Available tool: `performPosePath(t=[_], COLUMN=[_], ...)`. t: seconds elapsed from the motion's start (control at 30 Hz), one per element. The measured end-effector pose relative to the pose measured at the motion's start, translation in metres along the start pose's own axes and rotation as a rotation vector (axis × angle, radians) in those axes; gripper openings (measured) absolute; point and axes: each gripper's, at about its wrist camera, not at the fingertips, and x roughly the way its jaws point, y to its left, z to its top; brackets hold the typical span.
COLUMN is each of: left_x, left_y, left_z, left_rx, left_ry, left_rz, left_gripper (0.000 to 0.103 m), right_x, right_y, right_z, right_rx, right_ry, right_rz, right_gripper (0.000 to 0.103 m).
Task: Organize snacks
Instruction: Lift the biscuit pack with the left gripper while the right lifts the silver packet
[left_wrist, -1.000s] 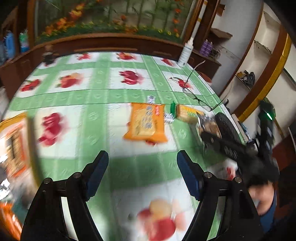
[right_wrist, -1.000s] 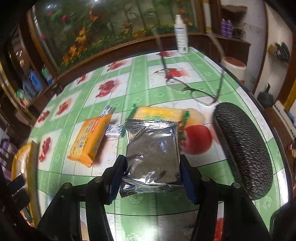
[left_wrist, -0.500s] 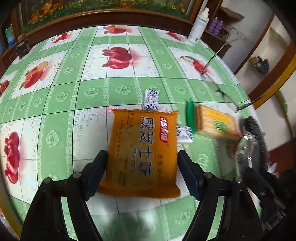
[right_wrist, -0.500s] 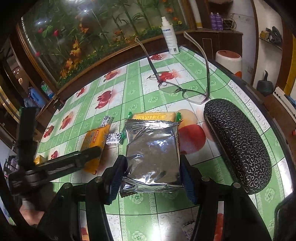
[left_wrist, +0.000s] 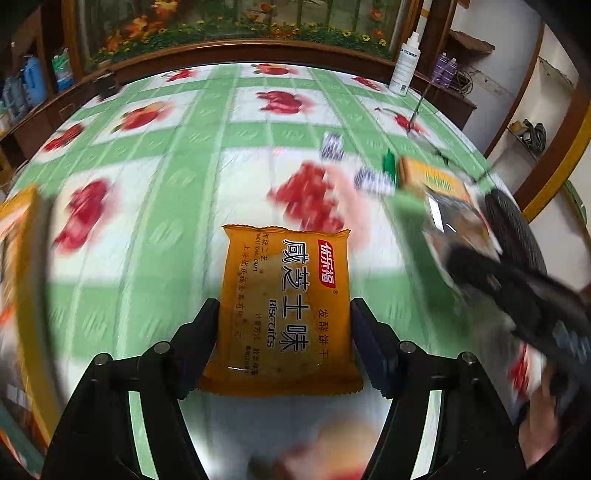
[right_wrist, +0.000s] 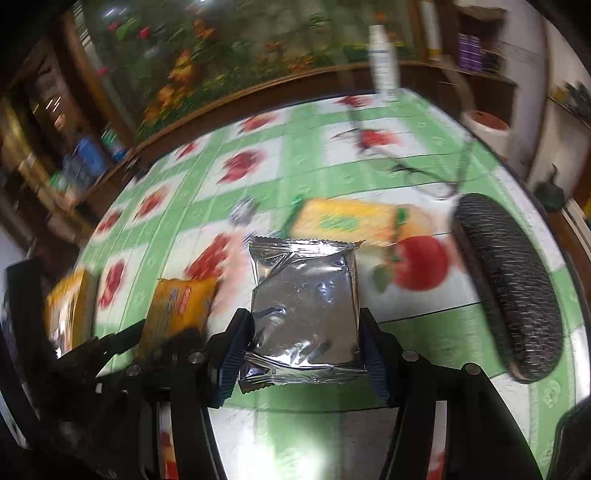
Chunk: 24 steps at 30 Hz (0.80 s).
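Note:
My left gripper (left_wrist: 284, 334) is shut on an orange biscuit packet (left_wrist: 284, 310) and holds it above the table. It also shows in the right wrist view (right_wrist: 177, 310) at the left. My right gripper (right_wrist: 304, 345) is shut on a silver foil packet (right_wrist: 304, 299), also seen at the right of the left wrist view (left_wrist: 458, 225). A yellow-green snack bar (right_wrist: 347, 221) and two small dark-and-white candies (left_wrist: 332, 146) (left_wrist: 371, 179) lie on the fruit-print tablecloth (left_wrist: 177, 177).
An orange box (left_wrist: 22, 266) stands at the left edge of the table. A black glasses case (right_wrist: 509, 284) and a pair of glasses (right_wrist: 432, 173) lie at the right. A white spray bottle (left_wrist: 404, 61) stands at the far edge.
My left gripper closed on the orange biscuit packet and lifted it off the table, moving back. My right gripper still holds the silver packet; both views are blurred by motion.

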Motion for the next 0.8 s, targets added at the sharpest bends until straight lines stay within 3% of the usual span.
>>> performPosePath(t=[0.17,0.4,0.67,0.8], left_x=[-0.023,-0.030,-0.044,-0.038], left_y=[0.016,0.018,0.019,0.022], left_z=[-0.034,-0.050,-0.053,-0.052], left_rx=[-0.029,-0.025,-0.034,-0.042], left_ry=[-0.041,-0.128,-0.228,-0.189], left_rz=[0.044,0.104,0.070,0.060], left_gripper=[0.069,0.069,0.069,0.069], right_x=[0.009,0.011,0.011,0.013], right_y=[0.034,0.055,0.059,0.059], right_z=[-0.018,-0.033,-0.033,-0.033], right_rx=[-0.135,-0.232,-0.237,-0.238], right_ry=[0.047,0.031,0.008,0.011], right_rz=[0.039,0.004,0.001,-0.005], right_gripper=[0.059,0.059,0.059,0.059])
